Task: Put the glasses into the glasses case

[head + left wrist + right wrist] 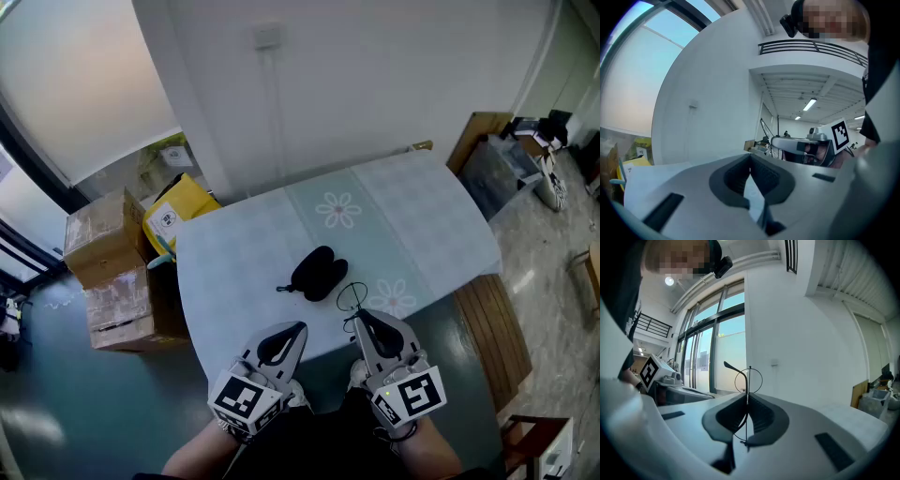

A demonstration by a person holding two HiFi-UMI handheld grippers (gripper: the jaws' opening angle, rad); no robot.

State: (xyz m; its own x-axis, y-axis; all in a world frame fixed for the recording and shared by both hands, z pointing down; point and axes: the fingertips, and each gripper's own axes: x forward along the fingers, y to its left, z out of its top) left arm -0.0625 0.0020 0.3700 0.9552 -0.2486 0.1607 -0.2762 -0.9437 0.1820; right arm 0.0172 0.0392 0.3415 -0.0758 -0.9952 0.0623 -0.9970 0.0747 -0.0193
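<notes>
Head view: a table (427, 220) covered with a pale blue-green flowered cloth is seen from above, with a black glasses case (319, 272) lying on it near the middle, lid down as far as can be made out. The right gripper (360, 320) is held over the near table edge; its jaws are pressed together on thin wire-frame glasses (352, 298), which are lifted clear of the cloth, just beside the case on its near right side and not touching it. Right gripper view: the frame (747, 380) is pinched edge-on between the pads of the right gripper (747, 397), one round rim standing above the tips and a temple arm pointing left. The left gripper (298, 329) is held beside it, near the case; in its own view the left gripper (751, 159) is seen with jaws brought together and nothing caught between them. Cardboard boxes (112, 272) are stacked on the floor left of the table
</notes>
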